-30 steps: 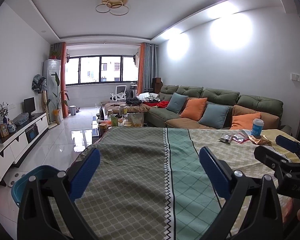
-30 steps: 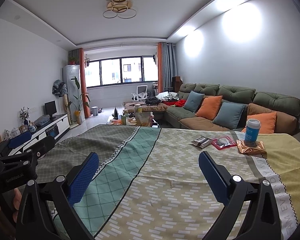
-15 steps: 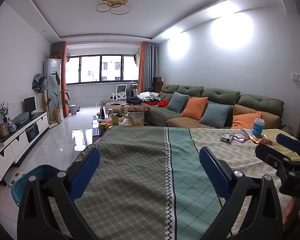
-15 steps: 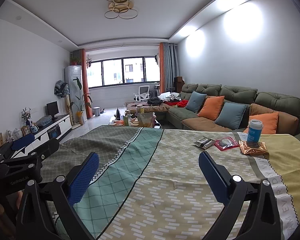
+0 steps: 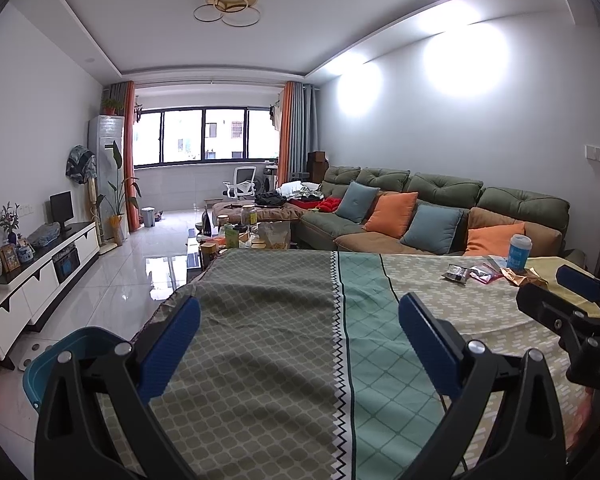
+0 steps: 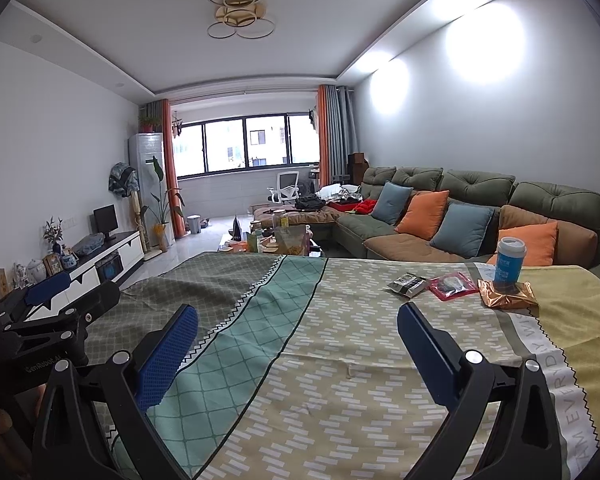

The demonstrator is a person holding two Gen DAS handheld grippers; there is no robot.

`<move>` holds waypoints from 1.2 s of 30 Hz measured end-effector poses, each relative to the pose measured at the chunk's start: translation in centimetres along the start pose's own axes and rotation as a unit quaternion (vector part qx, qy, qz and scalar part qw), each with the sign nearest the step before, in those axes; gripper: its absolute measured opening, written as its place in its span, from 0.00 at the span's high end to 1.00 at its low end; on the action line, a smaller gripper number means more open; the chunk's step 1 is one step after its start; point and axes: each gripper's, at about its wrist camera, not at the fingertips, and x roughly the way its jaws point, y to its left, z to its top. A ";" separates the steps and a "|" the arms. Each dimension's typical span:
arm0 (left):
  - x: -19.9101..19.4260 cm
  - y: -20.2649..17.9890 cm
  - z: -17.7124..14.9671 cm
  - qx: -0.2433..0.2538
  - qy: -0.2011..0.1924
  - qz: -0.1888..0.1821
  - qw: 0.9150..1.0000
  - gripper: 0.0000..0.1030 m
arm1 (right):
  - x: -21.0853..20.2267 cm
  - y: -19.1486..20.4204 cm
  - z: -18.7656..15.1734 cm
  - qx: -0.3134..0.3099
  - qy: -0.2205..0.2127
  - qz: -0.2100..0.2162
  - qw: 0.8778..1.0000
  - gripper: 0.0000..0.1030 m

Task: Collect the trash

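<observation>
Blue pads on my left claw (image 5: 299, 338) and my right claw (image 6: 298, 342) stand wide apart, holding nothing. Both hang low over the cloth (image 6: 340, 360). In the last second they have hardly moved; the far things sit a bit lower in view. Farther off lies the trash: a dark wrapper (image 6: 407, 284), a red packet (image 6: 452, 286), a gold bag (image 6: 507, 298) under a blue cup (image 6: 509, 260). None is picked up. A blue bin (image 5: 76, 350) sits down on my left.

Both tongs (image 5: 299, 328) (image 6: 298, 334) agape, level.
</observation>
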 end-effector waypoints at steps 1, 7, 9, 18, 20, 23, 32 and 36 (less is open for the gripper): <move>0.0 0.0 0.0 0.000 0.000 0.000 1.000 0.03 | 0.0 0.0 0.0 0.000 0.000 -0.001 1.000 0.04; -0.1 0.1 -0.2 0.000 0.000 0.001 1.000 0.03 | 0.0 0.0 0.0 0.000 0.000 0.000 1.000 0.04; -0.1 0.2 -0.2 -0.001 0.001 0.002 1.000 0.03 | 0.0 0.0 0.0 0.000 0.000 0.000 1.000 0.04; -0.1 0.3 -0.3 -0.003 0.003 0.003 1.000 0.03 | 0.1 0.1 0.0 0.000 0.000 0.000 1.000 0.04; -0.1 0.4 -0.3 -0.002 0.002 0.004 1.000 0.03 | 0.1 0.1 0.0 0.000 0.000 0.000 1.000 0.04; 0.0 0.3 -0.3 -0.003 0.002 0.003 1.000 0.03 | 0.1 0.1 0.0 0.000 0.001 0.000 1.000 0.04; -0.1 0.4 -0.2 -0.003 0.003 0.004 1.000 0.03 | 0.0 0.1 0.0 0.001 0.001 0.000 1.000 0.04; -0.1 0.4 -0.2 -0.003 0.003 0.004 1.000 0.03 | 0.1 0.1 0.0 0.000 0.001 0.000 1.000 0.04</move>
